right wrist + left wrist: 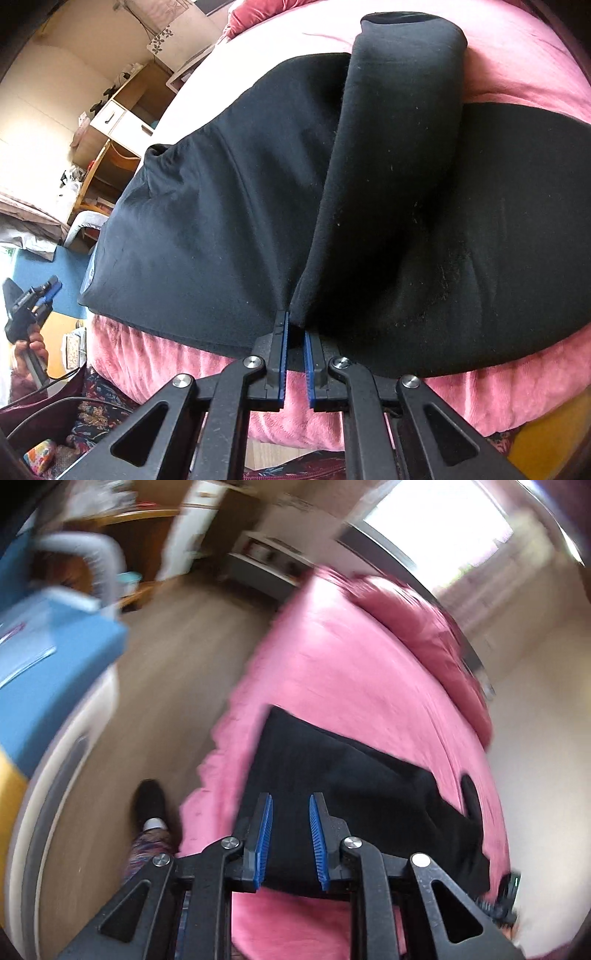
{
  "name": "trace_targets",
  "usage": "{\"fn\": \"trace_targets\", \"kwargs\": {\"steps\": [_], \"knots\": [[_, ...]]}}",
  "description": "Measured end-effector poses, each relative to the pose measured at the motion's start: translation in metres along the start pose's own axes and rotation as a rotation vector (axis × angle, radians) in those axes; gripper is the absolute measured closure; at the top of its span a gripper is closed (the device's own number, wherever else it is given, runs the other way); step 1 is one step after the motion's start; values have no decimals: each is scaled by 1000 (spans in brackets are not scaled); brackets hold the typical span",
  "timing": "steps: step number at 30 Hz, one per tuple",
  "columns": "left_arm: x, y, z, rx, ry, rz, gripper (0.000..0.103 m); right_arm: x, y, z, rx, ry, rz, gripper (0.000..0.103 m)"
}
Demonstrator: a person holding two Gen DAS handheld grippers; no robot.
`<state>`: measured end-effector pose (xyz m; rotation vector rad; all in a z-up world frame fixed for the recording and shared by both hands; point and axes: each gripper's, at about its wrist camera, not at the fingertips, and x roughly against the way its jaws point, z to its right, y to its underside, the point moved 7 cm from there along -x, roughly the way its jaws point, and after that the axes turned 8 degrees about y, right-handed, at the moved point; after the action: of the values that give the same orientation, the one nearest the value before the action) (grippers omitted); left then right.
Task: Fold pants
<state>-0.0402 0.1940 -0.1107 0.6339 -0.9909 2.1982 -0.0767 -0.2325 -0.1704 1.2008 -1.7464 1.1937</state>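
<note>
Black pants lie spread on a pink bed cover, reaching its near edge. One leg is folded back over the rest. My right gripper is nearly shut on the near edge of that folded leg. In the left wrist view the pants show as a dark patch on the pink bed. My left gripper is open and empty, held above the pants' near edge. It also shows in the right wrist view, off the bed to the left, held in a hand.
A pink pillow lies at the head of the bed. A blue box and wooden floor are left of the bed. Wooden shelves and drawers stand by the wall. A foot in a black shoe stands beside the bed.
</note>
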Motion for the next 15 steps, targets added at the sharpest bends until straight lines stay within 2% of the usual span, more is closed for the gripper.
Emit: {"fn": "trace_targets", "kwargs": {"steps": [2, 3, 4, 5, 6, 7, 11, 15], "knots": [[-27, 12, 10, -32, -20, -72, 82, -1, 2, 2, -11, -2, 1, 95], [-41, 19, 12, -51, -58, -118, 82, -1, 2, 4, -19, -6, 0, 93], [-60, 29, 11, -75, -124, -176, 82, 1, 2, 5, -25, -15, -4, 86], [-68, 35, 11, -88, -140, -202, 82, 5, 2, 8, -24, -6, -4, 75], [-76, 40, 15, -102, -141, -218, 82, 9, 2, 12, -21, 4, 1, 69], [-80, 42, 23, -127, -136, -222, 82, 16, 1, 14, -18, 11, 8, 62], [-91, 44, 67, -258, -74, -207, 82, 47, -13, 32, -27, 46, 65, 61], [-118, 55, 112, -327, 26, -247, 80, 71, -56, 53, -69, 120, 164, 61]]}}
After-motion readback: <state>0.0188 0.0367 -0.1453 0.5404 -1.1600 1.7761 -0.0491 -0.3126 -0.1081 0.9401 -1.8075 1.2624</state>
